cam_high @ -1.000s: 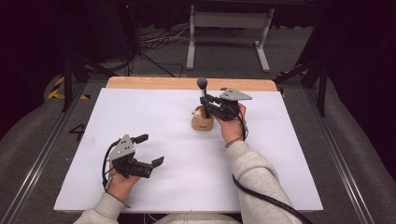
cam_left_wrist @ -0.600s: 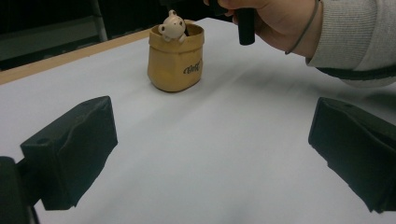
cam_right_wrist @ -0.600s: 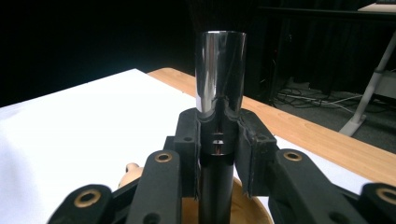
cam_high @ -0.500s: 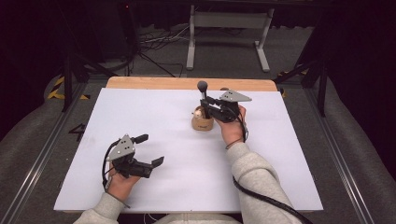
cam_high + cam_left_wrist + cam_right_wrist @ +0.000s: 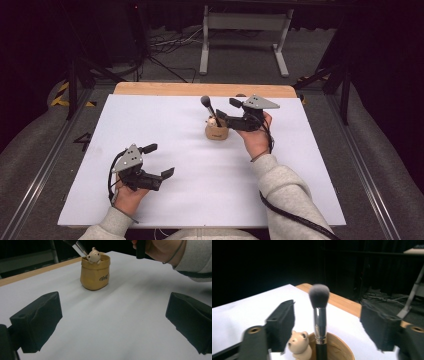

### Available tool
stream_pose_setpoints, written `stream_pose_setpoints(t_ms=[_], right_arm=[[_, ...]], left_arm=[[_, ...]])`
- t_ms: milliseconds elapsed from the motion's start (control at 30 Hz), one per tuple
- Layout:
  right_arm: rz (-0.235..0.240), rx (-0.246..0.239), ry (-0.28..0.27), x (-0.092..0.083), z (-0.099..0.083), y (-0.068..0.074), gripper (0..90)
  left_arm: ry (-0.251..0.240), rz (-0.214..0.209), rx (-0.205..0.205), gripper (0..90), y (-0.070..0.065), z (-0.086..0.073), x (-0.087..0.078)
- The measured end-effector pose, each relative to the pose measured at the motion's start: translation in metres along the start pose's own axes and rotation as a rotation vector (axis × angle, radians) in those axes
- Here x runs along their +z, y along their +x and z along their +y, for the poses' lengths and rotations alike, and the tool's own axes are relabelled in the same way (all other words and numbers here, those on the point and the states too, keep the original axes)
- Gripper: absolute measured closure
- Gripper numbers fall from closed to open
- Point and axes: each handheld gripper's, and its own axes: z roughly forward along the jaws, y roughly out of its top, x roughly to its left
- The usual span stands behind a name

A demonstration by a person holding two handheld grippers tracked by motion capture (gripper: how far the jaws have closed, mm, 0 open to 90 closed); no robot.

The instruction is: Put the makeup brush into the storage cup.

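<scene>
While my left tongs (image 5: pixel 159 161) rest low on the near part of the desk (image 5: pixel 165 200), their jaws stand wide apart with nothing but bare white top between them. I keep that hand out of the work.

Farther out, near the middle of the desk, sits the pot (image 5: pixel 216 132), a small tan sack-shaped cup with a little bear (image 5: pixel 93 255) peeking over its rim. It stands upright and well apart from my left tongs.

At the pot my right tongs (image 5: pixel 226 111) hang just beside it, on its right in the high view. Their jaws have just been opening, and in the right gripper view they stand clear on either side of the brush (image 5: pixel 319 312), with a gap at both pads. I have hold of nothing there.

That brush stands in the pot, handle down and soft head up, leaning a little toward the far left in the high view, beside the bear.

I judge the placing done: the brush is in and let go. What is left, as I read it, is to draw my right hand back without knocking the brush or tipping the pot.
</scene>
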Motion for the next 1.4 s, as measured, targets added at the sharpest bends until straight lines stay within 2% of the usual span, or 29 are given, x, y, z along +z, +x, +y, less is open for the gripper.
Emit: stream_pose_setpoints(t_ms=[233,400,667,800,867,1267,1333,1400], right_arm=[[0.048,-0.026,-0.036,-0.023,0.006,0.006,13.1],[0.071,-0.045,-0.04,-0.043,0.006,0.01,6.5],[0.065,-0.05,-0.021,-0.073,0.002,0.008,0.9],[0.062,-0.039,-0.016,-0.083,0.0,0.005,0.1],[0.06,-0.049,-0.003,-0.092,-0.001,0.005,0.0],[0.06,-0.069,0.029,-0.119,-0.009,0.004,0.0],[0.062,-0.076,0.041,-0.122,-0.01,0.004,0.0],[0.064,-0.08,0.047,-0.127,-0.013,0.005,0.0]], left_arm=[[-0.011,0.012,-0.005,0.7,0.003,0.001,-0.007],[-0.022,0.025,-0.016,0.4,0.006,0.0,-0.016],[-0.029,0.033,-0.02,0.2,0.009,-0.002,-0.025],[-0.033,0.034,-0.025,0.1,0.009,-0.002,-0.027],[-0.032,0.034,-0.026,0.1,0.009,-0.002,-0.027],[-0.04,0.028,-0.034,0.1,0.009,-0.003,-0.028],[-0.038,0.026,-0.019,0.1,0.01,-0.003,-0.029],[-0.044,0.025,-0.03,0.1,0.009,-0.004,-0.03]])
